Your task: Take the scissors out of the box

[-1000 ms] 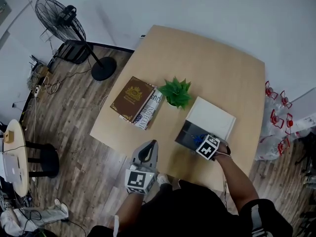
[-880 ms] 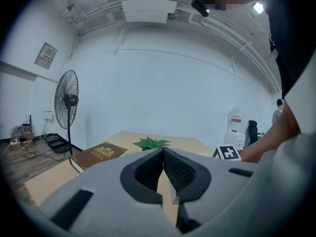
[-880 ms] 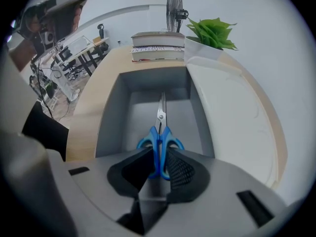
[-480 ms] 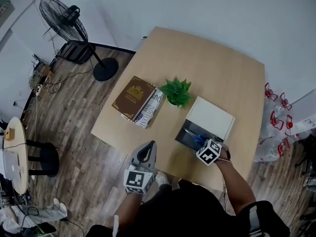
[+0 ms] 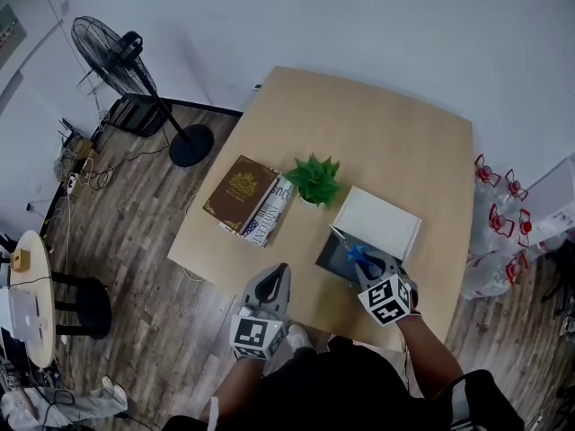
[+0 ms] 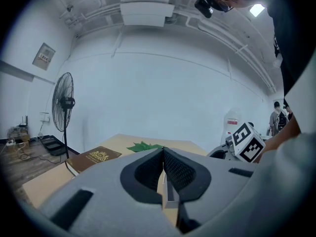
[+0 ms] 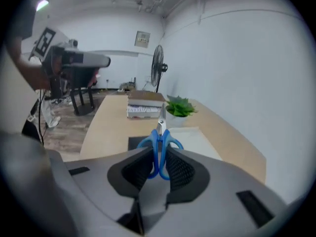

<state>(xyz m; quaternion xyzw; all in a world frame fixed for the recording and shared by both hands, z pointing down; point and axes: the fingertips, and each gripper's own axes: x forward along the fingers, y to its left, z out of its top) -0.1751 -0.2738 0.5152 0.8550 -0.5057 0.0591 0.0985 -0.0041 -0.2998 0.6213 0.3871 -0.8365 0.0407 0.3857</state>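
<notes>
Blue-handled scissors (image 5: 358,256) (image 7: 159,143) hang above the open dark box (image 5: 334,260) (image 7: 134,142), blades pointing away from me toward the plant. My right gripper (image 5: 367,263) (image 7: 159,163) is shut on their handles, lifted clear over the box's near end. The box's white lid (image 5: 377,222) (image 7: 196,139) lies just behind the box. My left gripper (image 5: 280,273) (image 6: 163,152) hovers at the table's near edge, left of the box, its tips pressed together with nothing between them. In the left gripper view the right gripper's marker cube (image 6: 247,142) shows at the right.
A small green plant (image 5: 315,179) (image 7: 179,107) and a stack of books (image 5: 249,198) (image 7: 145,104) stand left of the box on the wooden table (image 5: 386,142). A floor fan (image 5: 126,57) stands beyond the table's left corner. A round side table (image 5: 27,294) sits far left.
My right gripper has risen out of the box with the scissors in it and tipped less steeply downward. The left gripper has stayed where it was.
</notes>
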